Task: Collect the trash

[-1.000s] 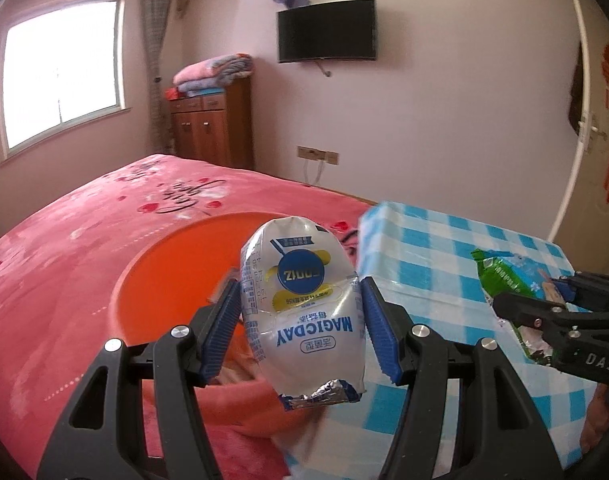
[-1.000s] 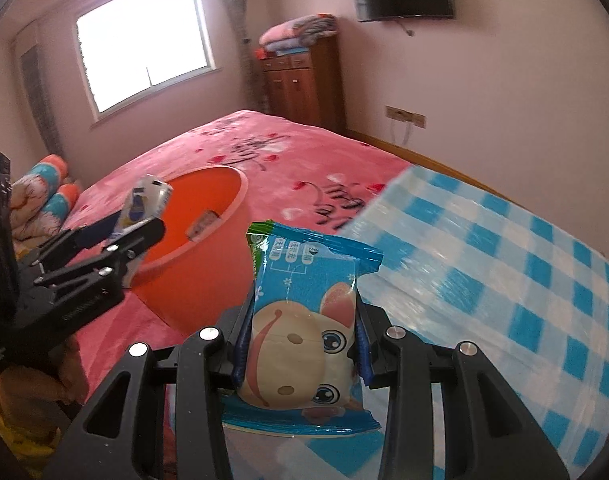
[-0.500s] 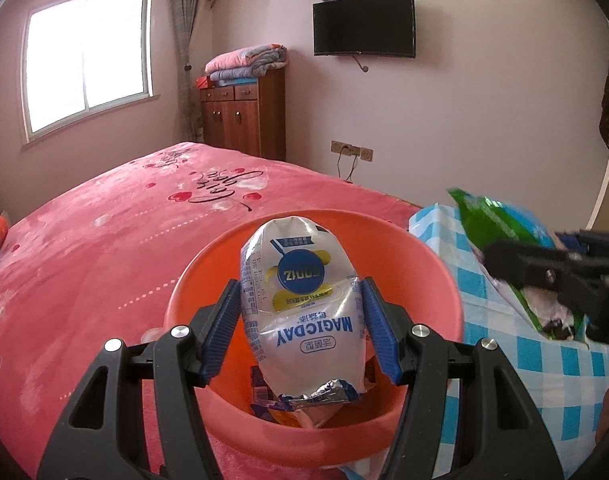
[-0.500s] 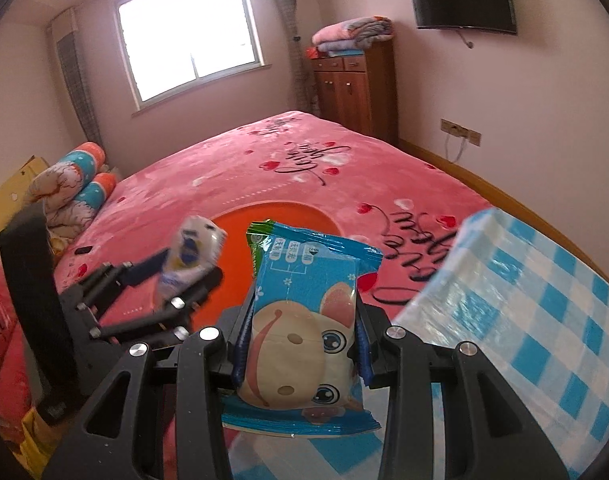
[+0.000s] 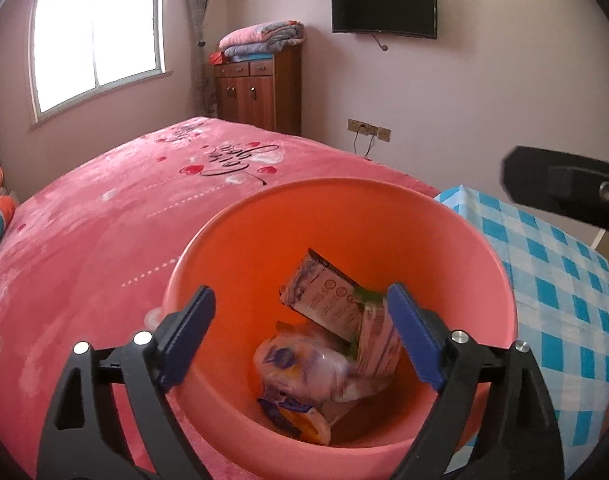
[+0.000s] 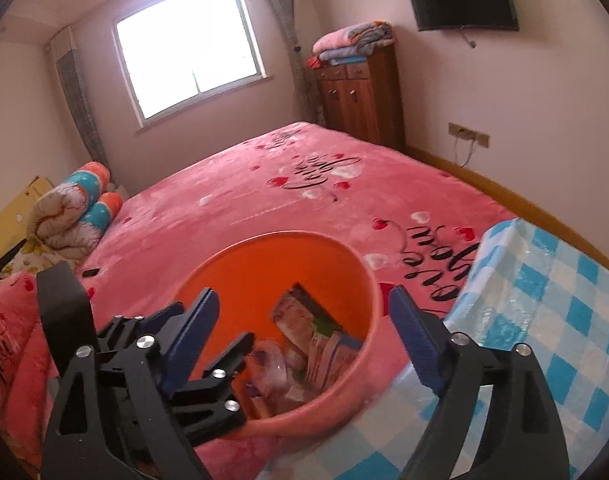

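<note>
Trash point(image 5: 328, 344) inside the orange bucket point(image 5: 384, 216): a crumpled carton leaning on the far side, a blurred clear pouch point(image 5: 300, 364) in the middle, a small blue and yellow wrapper point(image 5: 300, 420) nearest the rim. Seen again in the right view as a blurred heap point(image 6: 312, 344) at the bottom of the bucket point(image 6: 272, 248).

Left gripper point(image 5: 302, 340) above the bucket mouth, blue fingers point(image 5: 188, 332) wide apart, just opened, nothing between them. Right gripper point(image 6: 304, 340) also over the bucket, fingers point(image 6: 414, 340) wide apart, just opened too, holding nothing. Left gripper point(image 6: 208, 364) visible in the right view at the lower left, reaching over the rim.

Bucket beside the pink bed point(image 5: 124, 208), next to the desk with a blue checked cloth point(image 5: 556, 280). Further back a wooden cabinet point(image 5: 260, 88) with folded blankets point(image 5: 264, 38) on top, a window point(image 5: 96, 36) to its left, a dark TV point(image 5: 384, 6) on the wall.
</note>
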The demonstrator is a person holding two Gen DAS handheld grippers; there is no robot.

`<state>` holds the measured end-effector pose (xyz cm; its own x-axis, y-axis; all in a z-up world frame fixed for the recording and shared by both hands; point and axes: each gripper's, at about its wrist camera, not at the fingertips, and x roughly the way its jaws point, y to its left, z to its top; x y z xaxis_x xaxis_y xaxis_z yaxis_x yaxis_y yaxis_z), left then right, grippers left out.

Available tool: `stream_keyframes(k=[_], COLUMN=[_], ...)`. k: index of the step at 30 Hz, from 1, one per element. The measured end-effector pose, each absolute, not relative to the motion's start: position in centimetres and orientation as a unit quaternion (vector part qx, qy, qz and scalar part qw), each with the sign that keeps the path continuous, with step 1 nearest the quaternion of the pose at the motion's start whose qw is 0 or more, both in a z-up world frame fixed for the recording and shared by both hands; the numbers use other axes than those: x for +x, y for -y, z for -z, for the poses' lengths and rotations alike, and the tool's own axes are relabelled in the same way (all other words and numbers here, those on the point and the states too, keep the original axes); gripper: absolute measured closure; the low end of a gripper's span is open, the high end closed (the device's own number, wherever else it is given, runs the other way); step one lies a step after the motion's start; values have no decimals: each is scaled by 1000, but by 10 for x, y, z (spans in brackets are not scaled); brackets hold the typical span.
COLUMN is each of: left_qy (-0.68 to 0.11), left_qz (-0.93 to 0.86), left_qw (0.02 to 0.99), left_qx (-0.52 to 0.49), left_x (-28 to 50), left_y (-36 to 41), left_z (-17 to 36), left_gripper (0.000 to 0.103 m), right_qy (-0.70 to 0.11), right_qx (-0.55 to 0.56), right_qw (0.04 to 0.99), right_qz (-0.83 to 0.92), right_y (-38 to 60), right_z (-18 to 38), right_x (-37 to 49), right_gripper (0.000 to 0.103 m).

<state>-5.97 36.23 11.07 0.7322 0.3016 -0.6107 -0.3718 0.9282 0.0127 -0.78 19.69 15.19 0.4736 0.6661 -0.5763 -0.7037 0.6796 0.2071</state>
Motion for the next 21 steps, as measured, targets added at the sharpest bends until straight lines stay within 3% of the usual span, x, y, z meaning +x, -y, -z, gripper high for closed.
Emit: stream_keyframes(k=[21], left_qy=[-297], left_qz=[-193], left_qw=[935], left_qx=[-30], left_x=[-68], left_y=[-335], left_z=[-122], left_gripper=[7], right_qy=[-291], right_qx=[-28], right_qw=[901], right_qz=[-321], right_y=[-130], right_z=[-137], right_x=[-29], right_gripper=[12])
